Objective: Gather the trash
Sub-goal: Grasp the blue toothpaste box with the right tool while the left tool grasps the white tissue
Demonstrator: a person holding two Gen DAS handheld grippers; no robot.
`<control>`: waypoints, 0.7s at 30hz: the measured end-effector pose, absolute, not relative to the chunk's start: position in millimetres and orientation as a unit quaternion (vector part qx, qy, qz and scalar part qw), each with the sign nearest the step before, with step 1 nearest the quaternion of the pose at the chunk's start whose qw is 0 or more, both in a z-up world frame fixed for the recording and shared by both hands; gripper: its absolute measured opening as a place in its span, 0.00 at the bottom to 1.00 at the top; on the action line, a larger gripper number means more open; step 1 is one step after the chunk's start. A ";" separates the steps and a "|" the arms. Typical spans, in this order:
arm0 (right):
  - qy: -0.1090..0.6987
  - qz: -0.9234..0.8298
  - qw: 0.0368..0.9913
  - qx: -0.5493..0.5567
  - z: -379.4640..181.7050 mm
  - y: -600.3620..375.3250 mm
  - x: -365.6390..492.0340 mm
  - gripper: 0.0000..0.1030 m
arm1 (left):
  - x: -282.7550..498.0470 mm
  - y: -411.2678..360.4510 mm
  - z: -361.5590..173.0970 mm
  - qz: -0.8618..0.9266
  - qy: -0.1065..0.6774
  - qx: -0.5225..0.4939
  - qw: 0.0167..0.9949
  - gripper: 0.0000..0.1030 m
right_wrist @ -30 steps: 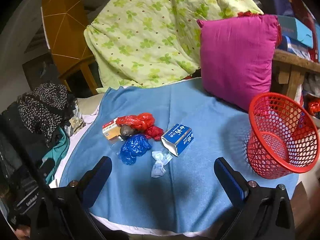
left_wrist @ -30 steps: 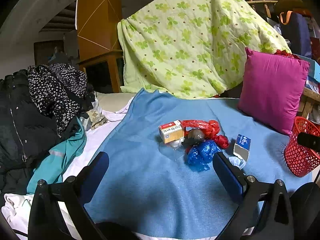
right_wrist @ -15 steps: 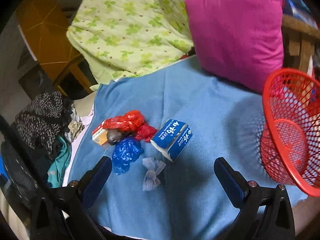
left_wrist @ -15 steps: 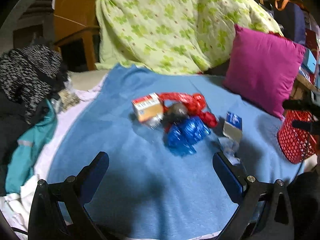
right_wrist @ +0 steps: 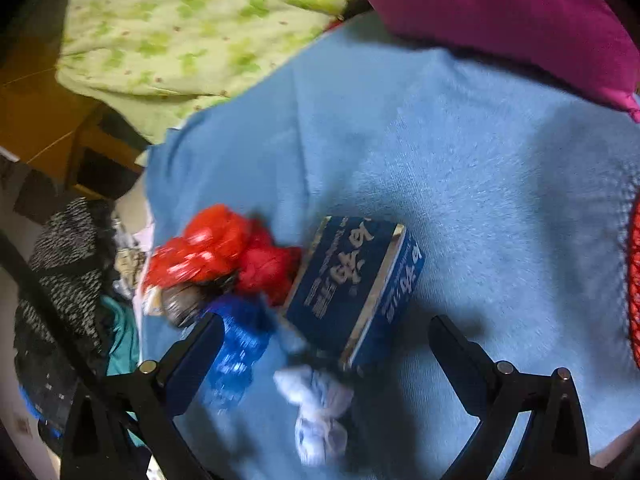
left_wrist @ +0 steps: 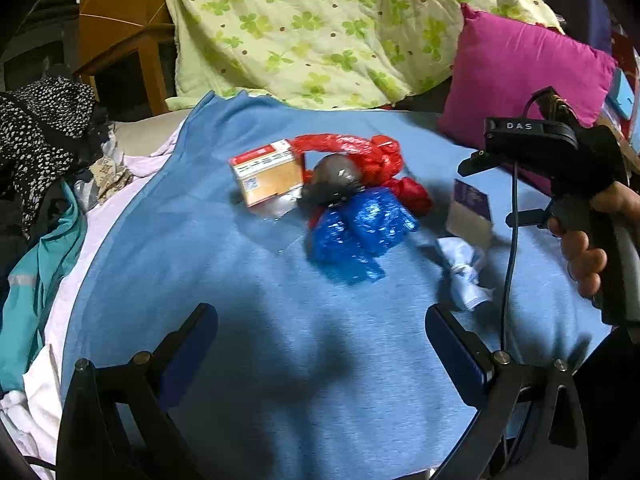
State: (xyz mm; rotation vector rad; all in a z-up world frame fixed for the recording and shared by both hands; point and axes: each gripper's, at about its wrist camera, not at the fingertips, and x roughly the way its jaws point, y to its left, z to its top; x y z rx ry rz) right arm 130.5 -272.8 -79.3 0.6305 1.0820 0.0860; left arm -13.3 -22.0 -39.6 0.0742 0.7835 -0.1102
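Observation:
Trash lies on a light blue blanket (left_wrist: pixel 248 280): an orange-and-red carton (left_wrist: pixel 268 174), a red plastic bag (left_wrist: pixel 360 152), a dark round lump (left_wrist: pixel 334 178), a blue plastic bag (left_wrist: pixel 360 230), a blue box (right_wrist: pixel 354 288) and a white crumpled wad (right_wrist: pixel 318 408). My left gripper (left_wrist: pixel 320 344) is open and empty, short of the blue bag. My right gripper (right_wrist: pixel 322 352) is open, low over the blue box and white wad, which lie between its fingers; its body shows in the left wrist view (left_wrist: pixel 560 160).
A red mesh basket (right_wrist: pixel 634 280) shows at the right edge. A magenta pillow (left_wrist: pixel 520 76) and a green floral quilt (left_wrist: pixel 320 28) stand behind the trash. Dark clothes (left_wrist: pixel 40 128) are piled at the left, with a wooden cabinet (left_wrist: pixel 120 20) beyond.
Both grippers have moved forward toward the trash. The right one dropped low over the blue box and white wad and now shows in the left wrist view. Both stay open.

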 end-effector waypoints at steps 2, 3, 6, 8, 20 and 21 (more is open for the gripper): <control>0.512 0.030 0.809 0.287 -85.7 -269.3 139.8 0.97 | -10.3 -19.7 -41.1 -0.048 0.385 0.039 0.921 1.00; 0.515 0.024 0.809 0.282 -88.0 -267.5 142.5 0.95 | -8.9 -19.6 -41.9 -0.047 0.386 0.039 0.920 1.00; 0.534 0.006 0.807 0.251 -95.0 -259.7 151.2 0.79 | -7.1 -22.2 -42.3 -0.048 0.385 0.043 0.921 1.00; 0.543 -0.002 0.805 0.238 -102.2 -256.7 154.1 0.77 | -6.2 -25.7 -42.9 -0.052 0.384 0.049 0.921 1.00; 0.515 0.041 0.830 0.210 -83.6 -271.5 136.9 0.11 | 23.7 -70.6 -49.0 -0.124 0.397 0.052 0.908 1.00; 0.513 0.043 0.832 0.206 -83.0 -275.6 135.7 0.11 | 26.1 -75.4 -49.7 -0.127 0.398 0.054 0.907 1.00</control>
